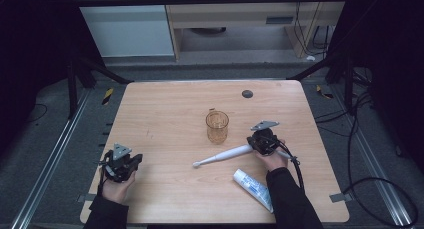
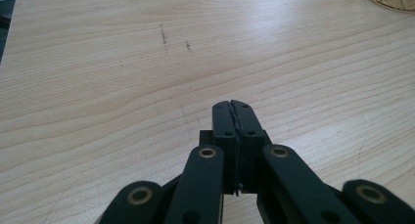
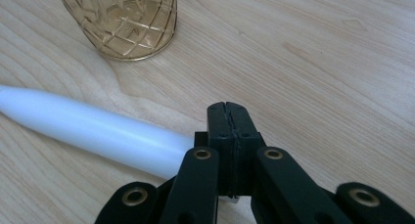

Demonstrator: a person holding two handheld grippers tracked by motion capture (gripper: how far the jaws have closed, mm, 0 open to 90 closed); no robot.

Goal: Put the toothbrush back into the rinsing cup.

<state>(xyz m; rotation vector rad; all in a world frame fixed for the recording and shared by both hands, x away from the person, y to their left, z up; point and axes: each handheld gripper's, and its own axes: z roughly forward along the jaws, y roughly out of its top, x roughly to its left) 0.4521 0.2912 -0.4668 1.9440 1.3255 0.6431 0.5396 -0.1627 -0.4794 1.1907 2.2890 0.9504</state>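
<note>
Standing upright: amber glass [image 1: 217, 126]

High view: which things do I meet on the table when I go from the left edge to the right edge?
Left gripper → toothbrush, lying flat → glass cup, standing upright → right gripper at the toothbrush's thick end. The toothpaste tube lies nearer, overlapping that last stretch.
</note>
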